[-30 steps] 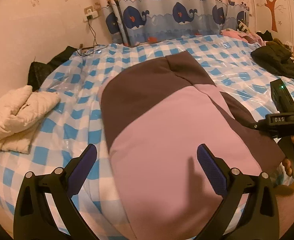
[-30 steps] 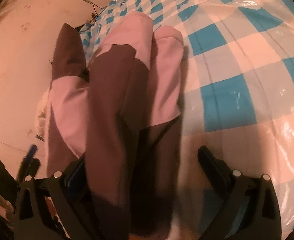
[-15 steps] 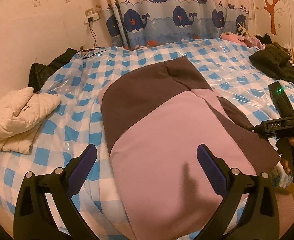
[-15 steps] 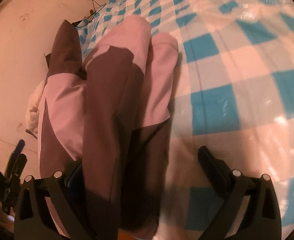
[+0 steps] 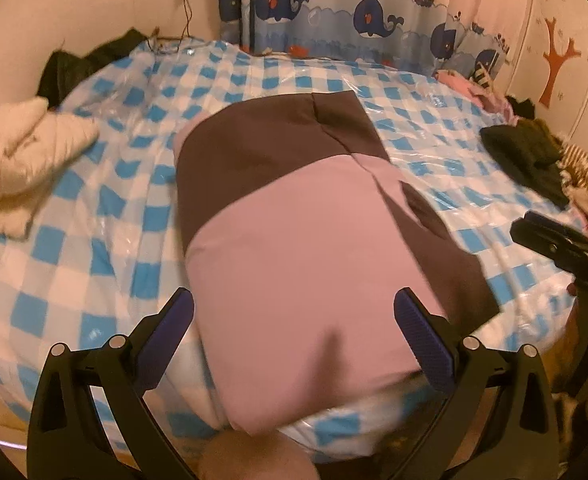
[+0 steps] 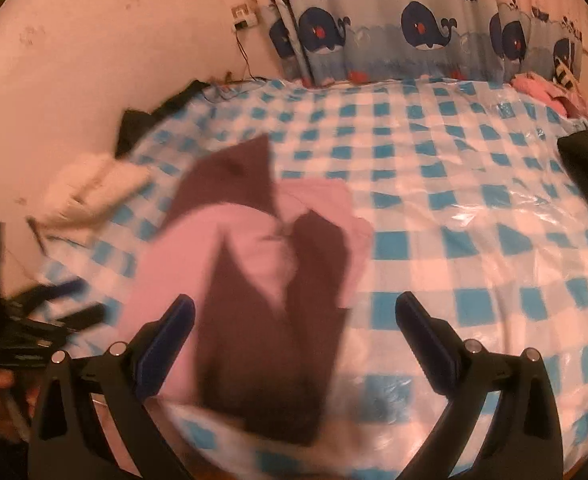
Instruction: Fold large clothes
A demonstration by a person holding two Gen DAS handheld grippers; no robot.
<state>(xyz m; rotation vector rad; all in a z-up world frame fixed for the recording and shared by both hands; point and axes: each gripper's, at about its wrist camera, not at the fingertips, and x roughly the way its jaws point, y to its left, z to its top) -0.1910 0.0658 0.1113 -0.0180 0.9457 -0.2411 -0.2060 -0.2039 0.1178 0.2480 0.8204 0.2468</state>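
At the far left of the left wrist view a cream padded jacket lies bunched on the blue-and-white checked bed cover, with a dark garment beyond it against the wall. The left gripper hangs over the near edge of the bed with its jaws wide apart, holding nothing. Between and beyond its fingers lies the pink and brown garment, spread fairly flat near the front edge of the bed, brown at the far end and along its right side, pink in the middle. To the right, the right gripper also has its jaws spread wide and empty; in its blurred view the same garment sits just ahead and slightly left, with brown panels overlapping the pink. Farther right a heap of dark clothes rests on the cover, and a whale-print curtain hangs behind the bed.
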